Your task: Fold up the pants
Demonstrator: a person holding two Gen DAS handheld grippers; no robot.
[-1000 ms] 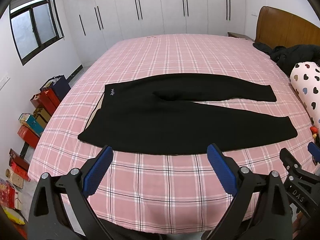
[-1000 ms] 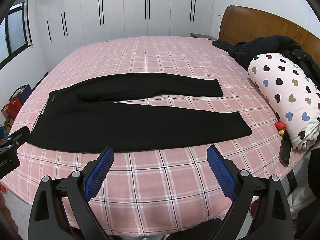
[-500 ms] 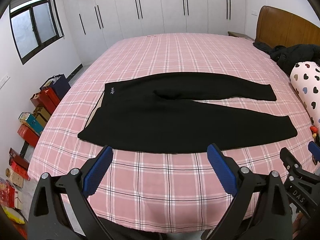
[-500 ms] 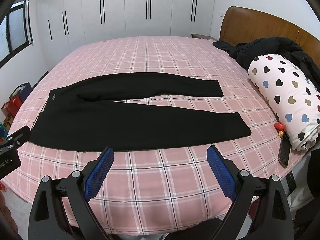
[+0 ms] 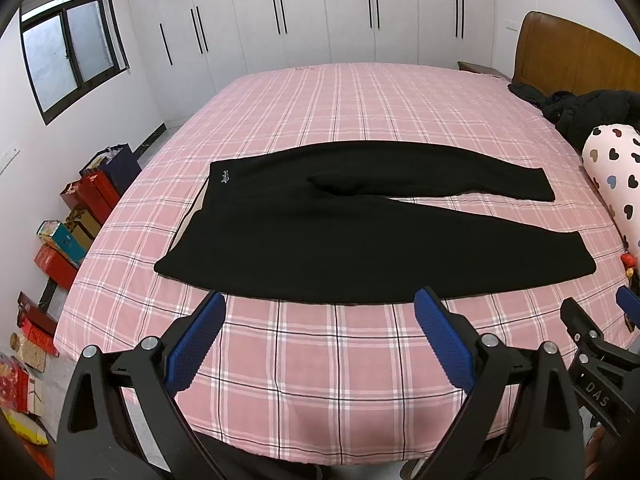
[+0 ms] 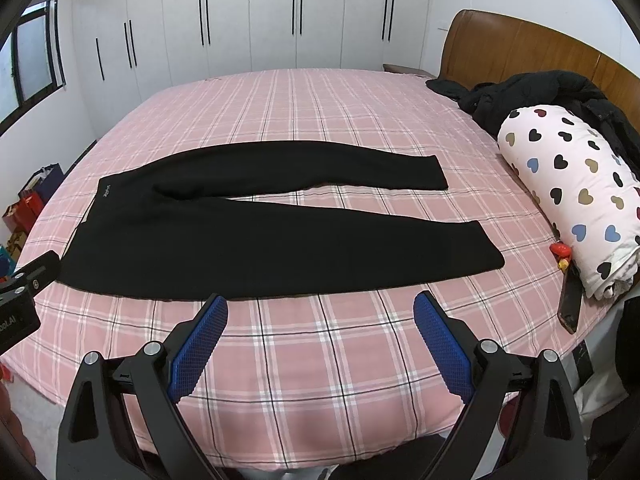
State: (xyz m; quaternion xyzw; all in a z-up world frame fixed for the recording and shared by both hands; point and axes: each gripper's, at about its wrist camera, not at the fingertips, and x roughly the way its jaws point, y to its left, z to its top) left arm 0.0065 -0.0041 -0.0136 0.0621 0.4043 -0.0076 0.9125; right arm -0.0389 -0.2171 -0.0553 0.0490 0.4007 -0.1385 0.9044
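Both grippers are just hanging in the air side by side, holding nothing. The left gripper [image 5: 316, 312] has its blue-padded fingers [image 5: 196, 340] spread wide apart — same deal with the right gripper [image 6: 320, 312], blue pads [image 6: 440, 348] splayed out, nothing between them. Both are level and pointing forward, neither touching anything.

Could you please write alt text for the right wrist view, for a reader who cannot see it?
Black pants lie flat and unfolded on a pink plaid bed, waistband to the left, legs spread to the right. The right tongs hover open over the near edge, holding nothing. A heart-print roll and dark jacket lie by the headboard.
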